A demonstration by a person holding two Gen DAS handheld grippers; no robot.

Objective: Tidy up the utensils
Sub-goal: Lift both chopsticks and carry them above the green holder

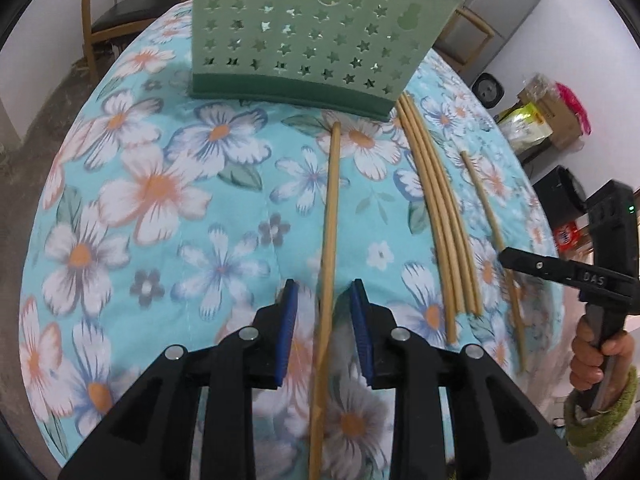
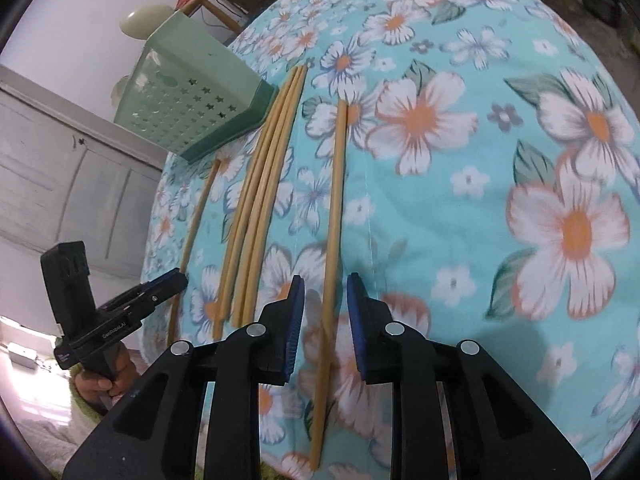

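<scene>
Chopsticks lie on a floral tablecloth point(image 1: 140, 184) before a green perforated holder point(image 1: 312, 36): five in all. One single chopstick point(image 1: 330, 216) runs between the blue pads of the left gripper point(image 1: 324, 332), whose jaws stand parted with a gap on both sides. A bundle of three chopsticks point(image 1: 440, 216) lies beside it, touching one another. Another lone chopstick point(image 2: 334, 216) lies between the spread jaws of the right gripper point(image 2: 326, 324), likewise unpressed. A person's hand point(image 1: 592, 356) in a green sleeve holds that right tool's handle.
</scene>
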